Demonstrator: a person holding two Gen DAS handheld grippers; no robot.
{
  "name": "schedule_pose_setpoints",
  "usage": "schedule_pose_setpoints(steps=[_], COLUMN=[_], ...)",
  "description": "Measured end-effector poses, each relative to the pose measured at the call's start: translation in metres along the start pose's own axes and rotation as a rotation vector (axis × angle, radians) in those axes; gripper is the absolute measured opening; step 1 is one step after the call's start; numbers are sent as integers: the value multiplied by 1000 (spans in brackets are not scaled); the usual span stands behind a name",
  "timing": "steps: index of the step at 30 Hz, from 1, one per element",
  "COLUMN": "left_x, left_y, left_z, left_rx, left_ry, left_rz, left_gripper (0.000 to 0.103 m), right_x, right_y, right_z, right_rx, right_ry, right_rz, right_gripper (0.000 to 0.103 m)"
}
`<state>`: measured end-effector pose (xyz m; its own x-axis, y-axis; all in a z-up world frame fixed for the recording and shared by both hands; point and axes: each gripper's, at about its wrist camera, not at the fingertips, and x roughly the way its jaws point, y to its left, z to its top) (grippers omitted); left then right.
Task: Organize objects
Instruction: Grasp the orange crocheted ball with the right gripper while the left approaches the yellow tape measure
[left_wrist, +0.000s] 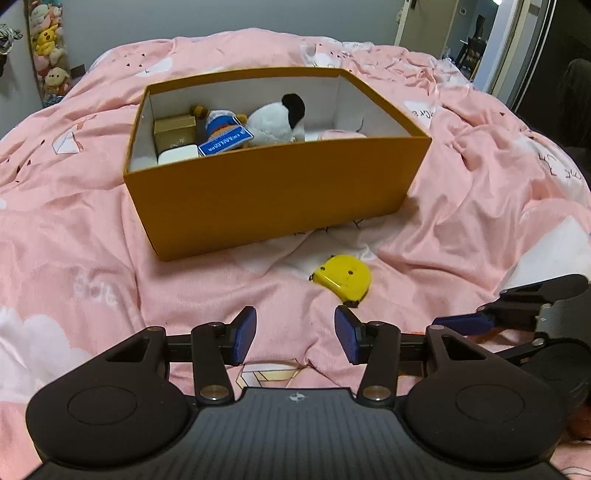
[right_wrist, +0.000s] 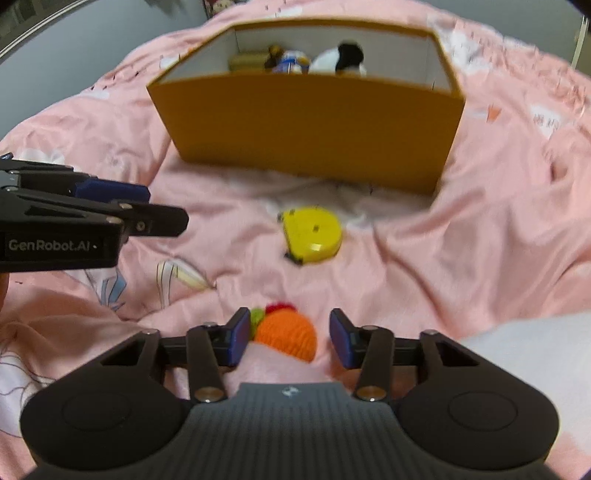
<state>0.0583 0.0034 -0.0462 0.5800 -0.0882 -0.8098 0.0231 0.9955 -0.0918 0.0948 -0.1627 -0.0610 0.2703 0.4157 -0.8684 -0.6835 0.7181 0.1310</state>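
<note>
An orange cardboard box (left_wrist: 277, 192) (right_wrist: 306, 122) stands on the pink bedspread and holds a black-and-white plush (left_wrist: 277, 122), a small bear, a gold box (left_wrist: 173, 131) and a blue card. A yellow tape measure (left_wrist: 341, 275) (right_wrist: 312, 234) lies in front of it. My left gripper (left_wrist: 295, 332) hovers open just short of the tape measure, with nothing between its fingers. My right gripper (right_wrist: 290, 332) is low over an orange knitted toy (right_wrist: 291, 338) with red and green tufts. The toy sits between the blue pads, with a gap at the right pad.
The rumpled pink bedspread (left_wrist: 92, 240) covers the whole bed. The right gripper's side (left_wrist: 480, 321) shows at the left view's right edge, and the left gripper (right_wrist: 110, 192) shows at the right view's left edge. Plush toys hang on the far wall (left_wrist: 48, 48). A doorway (left_wrist: 476, 44) opens at back right.
</note>
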Motion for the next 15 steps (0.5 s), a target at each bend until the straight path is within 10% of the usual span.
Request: schedule_pose_setpoints(steps=[15], left_x=[1], left_y=[3], left_z=[5], left_rx=[5], left_ry=[-4], left_rz=[-72], left_gripper=[56], right_x=[6], right_y=[3], right_z=[6], right_rx=[-41], right_ry=[25], right_rz=[13], right_gripper=[42])
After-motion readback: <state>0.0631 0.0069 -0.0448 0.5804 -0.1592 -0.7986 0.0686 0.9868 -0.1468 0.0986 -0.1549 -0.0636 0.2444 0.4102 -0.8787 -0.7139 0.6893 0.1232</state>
